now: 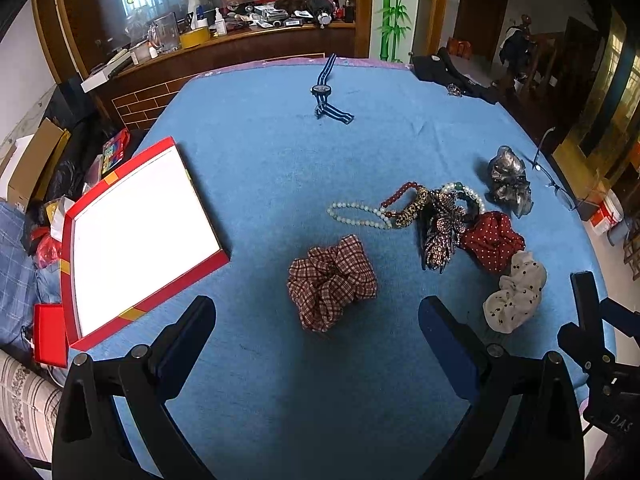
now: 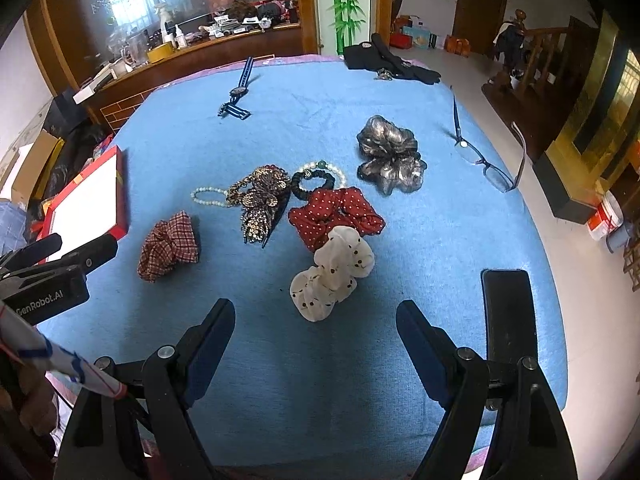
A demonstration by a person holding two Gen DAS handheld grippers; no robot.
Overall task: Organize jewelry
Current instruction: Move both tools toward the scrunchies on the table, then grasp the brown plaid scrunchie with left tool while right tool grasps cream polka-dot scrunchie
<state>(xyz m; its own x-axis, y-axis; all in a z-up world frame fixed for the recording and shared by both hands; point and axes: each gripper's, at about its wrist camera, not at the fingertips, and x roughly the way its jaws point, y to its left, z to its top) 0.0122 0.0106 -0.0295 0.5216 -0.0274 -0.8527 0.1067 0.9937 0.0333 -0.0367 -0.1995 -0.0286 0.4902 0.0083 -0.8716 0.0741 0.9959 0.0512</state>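
Both your left gripper [image 1: 316, 320] and right gripper [image 2: 316, 320] gape empty. Centre the left over the plaid scrunchie [image 1: 332, 282], pinch its bunched middle, then carry it to the red box [image 1: 138, 236].

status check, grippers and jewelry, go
Left gripper open, right gripper open, both empty. Plaid scrunchie ahead of left, loose on blue cloth; red box holds nothing. Path unobstructed.

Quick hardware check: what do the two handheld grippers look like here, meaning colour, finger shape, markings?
Left gripper and right gripper match: black angular frames, silver pivot bolts, flat dark-blue finger pads. The left unit's body reads "GenRobot.AI" in white seen from the right wrist. No cables are clearly visible.
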